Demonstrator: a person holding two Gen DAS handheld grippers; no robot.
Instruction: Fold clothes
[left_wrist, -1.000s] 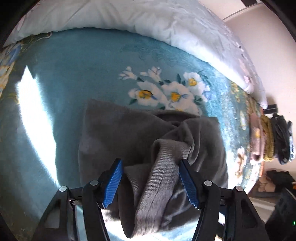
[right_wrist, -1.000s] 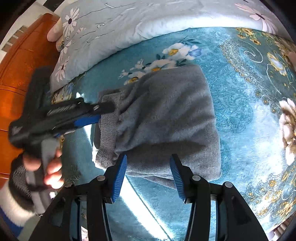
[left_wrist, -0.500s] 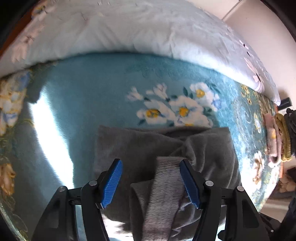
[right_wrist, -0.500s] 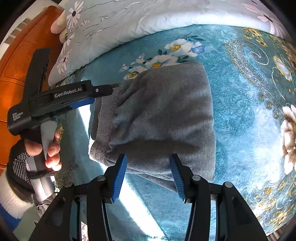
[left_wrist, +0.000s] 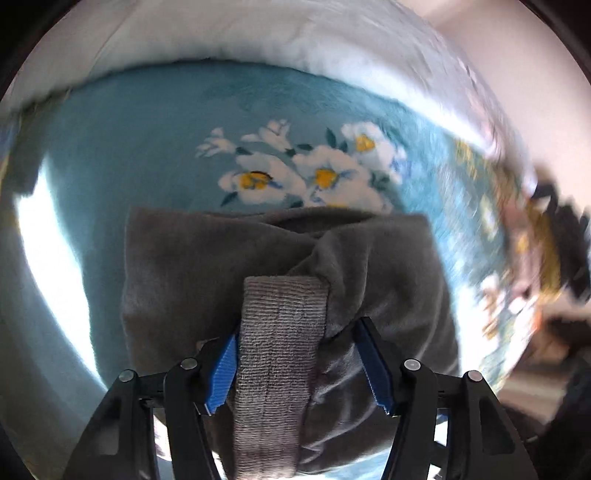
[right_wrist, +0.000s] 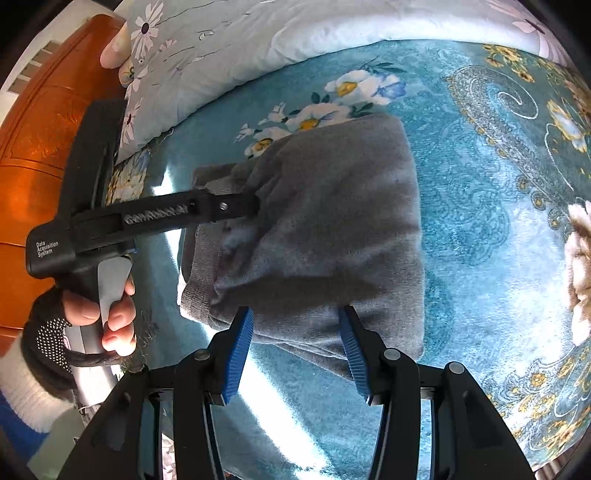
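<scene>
A folded grey garment lies on a teal floral bed cover. Its ribbed grey waistband runs between the open jaws of my left gripper, which sits low over the garment's left end. In the right wrist view the left gripper reaches in from the left and rests on the garment's left edge. My right gripper is open, with its blue pads astride the garment's near edge, not closed on it.
A pale floral quilt lies along the far side of the bed. A wooden headboard is at the left. A stack of folded clothes sits blurred at the right end of the bed.
The left gripper has moved forward and down onto the garment's left end, so the waistband now lies between its jaws. The right gripper has stayed nearly still at the near edge.
</scene>
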